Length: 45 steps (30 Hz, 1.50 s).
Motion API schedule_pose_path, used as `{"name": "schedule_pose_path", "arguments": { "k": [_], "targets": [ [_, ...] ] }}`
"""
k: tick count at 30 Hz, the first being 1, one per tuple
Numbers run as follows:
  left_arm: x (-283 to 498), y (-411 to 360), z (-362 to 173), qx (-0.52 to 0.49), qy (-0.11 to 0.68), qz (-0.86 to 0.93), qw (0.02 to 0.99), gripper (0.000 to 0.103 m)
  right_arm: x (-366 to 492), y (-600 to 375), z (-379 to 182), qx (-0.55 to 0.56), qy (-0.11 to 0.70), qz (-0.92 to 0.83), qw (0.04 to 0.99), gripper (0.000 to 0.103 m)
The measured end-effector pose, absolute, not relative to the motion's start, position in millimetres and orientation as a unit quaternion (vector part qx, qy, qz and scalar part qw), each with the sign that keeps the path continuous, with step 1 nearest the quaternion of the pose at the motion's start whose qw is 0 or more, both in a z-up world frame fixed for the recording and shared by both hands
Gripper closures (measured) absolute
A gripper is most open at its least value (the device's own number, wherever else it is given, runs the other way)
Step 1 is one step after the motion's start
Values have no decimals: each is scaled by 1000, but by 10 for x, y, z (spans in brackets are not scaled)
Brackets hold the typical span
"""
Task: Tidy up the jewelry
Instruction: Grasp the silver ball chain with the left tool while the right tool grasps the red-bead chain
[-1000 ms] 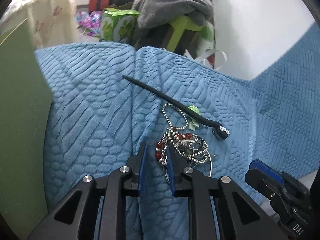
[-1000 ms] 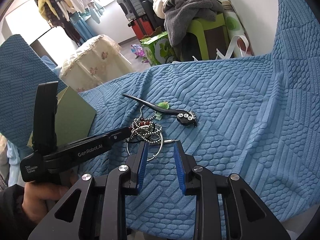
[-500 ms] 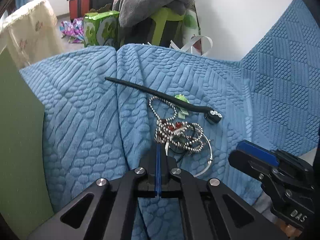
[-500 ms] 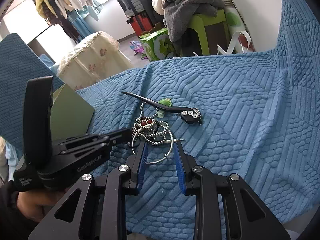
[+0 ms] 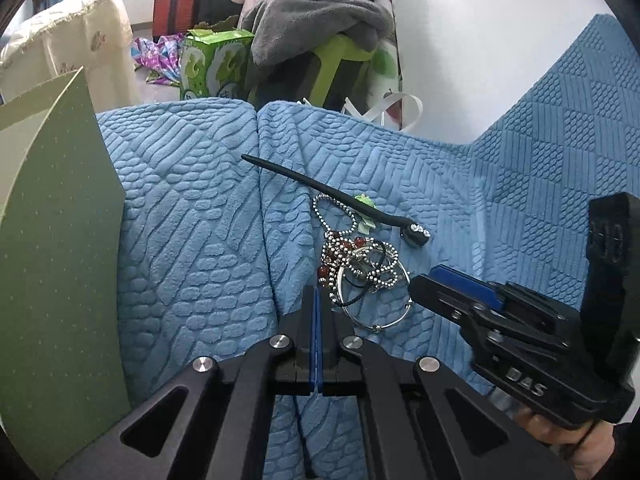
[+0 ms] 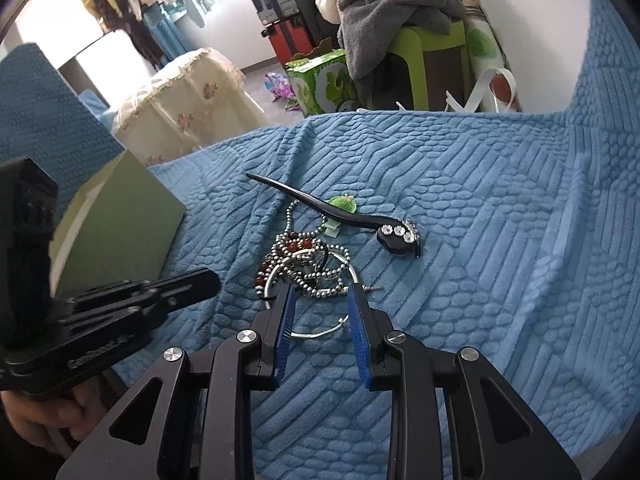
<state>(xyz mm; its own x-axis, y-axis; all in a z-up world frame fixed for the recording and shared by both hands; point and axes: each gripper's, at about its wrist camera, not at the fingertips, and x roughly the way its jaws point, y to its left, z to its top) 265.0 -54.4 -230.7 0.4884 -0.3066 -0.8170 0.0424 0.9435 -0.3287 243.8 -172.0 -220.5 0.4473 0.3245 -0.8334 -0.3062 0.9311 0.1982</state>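
The right tool is open wide — its tips straddle the near arc of the silver bangle, dead ahead on the blue blanket. The left tool is pinched closed, empty, just left of the jewelry tangle. Beyond lies the black hairpin, crosswise.

Hair stick behind chain tangle, card far left.
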Motion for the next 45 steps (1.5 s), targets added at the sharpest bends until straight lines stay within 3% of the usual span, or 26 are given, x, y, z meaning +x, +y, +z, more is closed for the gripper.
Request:
{"name": "schedule_pose_path", "arguments": {
  "k": [16,17,19,20,21,28,37,39,45],
  "targets": [
    [2820,-526,-2367,-167,504,-108,840,102,2651,-1666,-2310,-13,493,191,848,80],
    [2819,-519,-2373,-167,505,-106,840,96,2671,-1659,-2326,-14,495,191,847,80],
    [2819,-502,-2375,-169,506,-102,840,70,2704,-1654,-2352,-13,498,190,846,80],
    [2816,-494,-2375,-169,506,-98,840,52,2723,-1648,-2368,-15,500,190,845,80],
    [2804,-485,-2365,-172,503,-98,842,50,2735,-1640,-2385,-16,502,192,843,81],
    [2779,-501,-2327,-170,495,-108,845,51,2750,-1580,-2420,-21,508,209,836,97],
    [2728,-566,-2371,-173,495,-133,841,54,2633,-1695,-2065,7,470,220,855,98],
    [2732,-583,-2378,-172,497,-138,839,65,2606,-1727,-2052,12,472,216,855,99],
    [2742,-652,-2399,-180,500,-161,832,67,2491,-1929,-1948,56,475,205,854,100]
  ]
}}
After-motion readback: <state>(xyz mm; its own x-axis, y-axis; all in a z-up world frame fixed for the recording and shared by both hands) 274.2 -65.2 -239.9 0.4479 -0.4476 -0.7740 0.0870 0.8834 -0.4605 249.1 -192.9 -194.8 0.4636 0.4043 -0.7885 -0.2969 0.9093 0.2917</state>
